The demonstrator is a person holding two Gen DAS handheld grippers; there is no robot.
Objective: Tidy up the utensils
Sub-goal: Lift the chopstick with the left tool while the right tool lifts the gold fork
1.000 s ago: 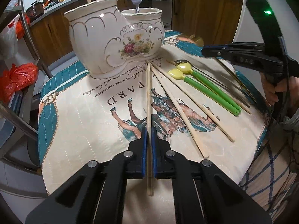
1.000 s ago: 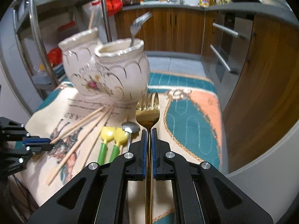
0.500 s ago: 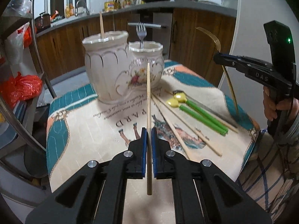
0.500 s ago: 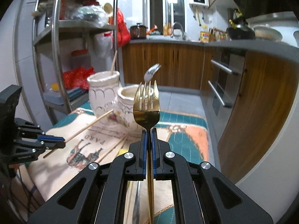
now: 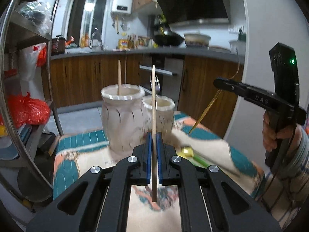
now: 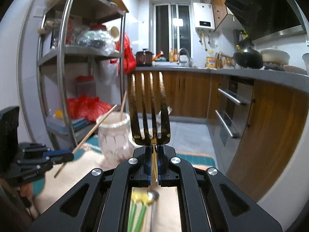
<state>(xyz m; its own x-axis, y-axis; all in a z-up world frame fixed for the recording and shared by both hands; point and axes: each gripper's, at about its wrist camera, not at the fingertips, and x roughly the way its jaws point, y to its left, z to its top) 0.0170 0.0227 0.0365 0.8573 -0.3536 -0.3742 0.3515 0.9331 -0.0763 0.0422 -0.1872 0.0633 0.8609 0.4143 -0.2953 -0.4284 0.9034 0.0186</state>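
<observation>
My left gripper [image 5: 154,135] is shut on a wooden chopstick [image 5: 153,104] that stands nearly upright above the table. Beyond it stands a double ceramic holder: the taller pot [image 5: 123,116] carries one chopstick [image 5: 119,77], the lower pot [image 5: 161,114] a silver fork [image 5: 157,83]. My right gripper [image 6: 154,147] is shut on the handle of a gold fork [image 6: 149,108], tines up, in front of the holder [image 6: 114,135]. The left wrist view shows the right gripper [image 5: 217,82] at the right with the gold fork [image 5: 207,108] hanging from it. Yellow-and-green spoons [image 6: 142,203] lie below on the cloth.
A printed teal and cream cloth [image 5: 81,154] covers the small table. A metal shelf rack [image 6: 63,67] with red bags stands left of it. Wooden kitchen cabinets [image 6: 193,94] and a counter run behind. A person's hand [image 5: 274,133] grips the right tool.
Both grippers have risen off the table and tilted up. The chopstick and the gold fork left the cloth and now stand high in front of the holder.
</observation>
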